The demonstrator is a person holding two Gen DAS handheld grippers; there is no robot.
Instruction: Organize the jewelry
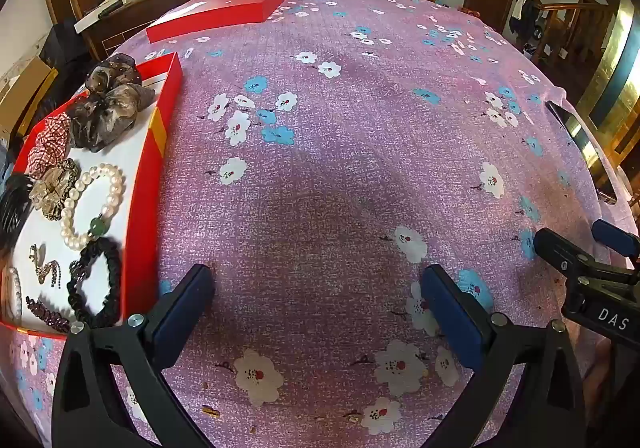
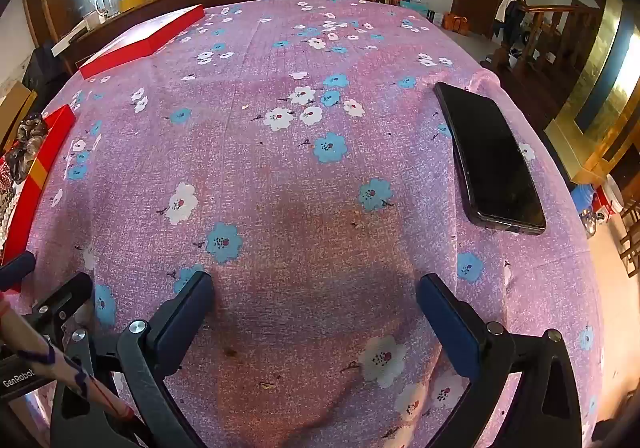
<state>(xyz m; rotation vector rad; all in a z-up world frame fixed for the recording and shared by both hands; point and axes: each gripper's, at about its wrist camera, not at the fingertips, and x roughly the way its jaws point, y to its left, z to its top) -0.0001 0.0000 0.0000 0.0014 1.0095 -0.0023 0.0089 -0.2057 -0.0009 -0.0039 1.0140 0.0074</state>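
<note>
Left gripper [image 1: 316, 312]: jaws spread wide, nothing between the blue pads, positioned over the flowered purple tablecloth [image 1: 360, 127] at the lower centre of the left wrist view. Right gripper [image 2: 314, 318]: jaws likewise spread wide and empty, over the same cloth at the lower centre of the right wrist view.

Jewelry location — the open red box [image 1: 146, 199] at the left edge of the left wrist view. Contents on its white lining:
- pearl bracelet [image 1: 96, 203] with a green bead, mid-box;
- black braided hair tie [image 1: 96, 284], just below the bracelet;
- brown scrunchie [image 1: 108, 107], upper end of the box;
- red checked scrunchie [image 1: 48, 147], beside the brown one.

The red lid [image 1: 224, 11] lies apart at the upper left. A black phone [image 2: 492, 159] lies at the right of the right wrist view.
</note>
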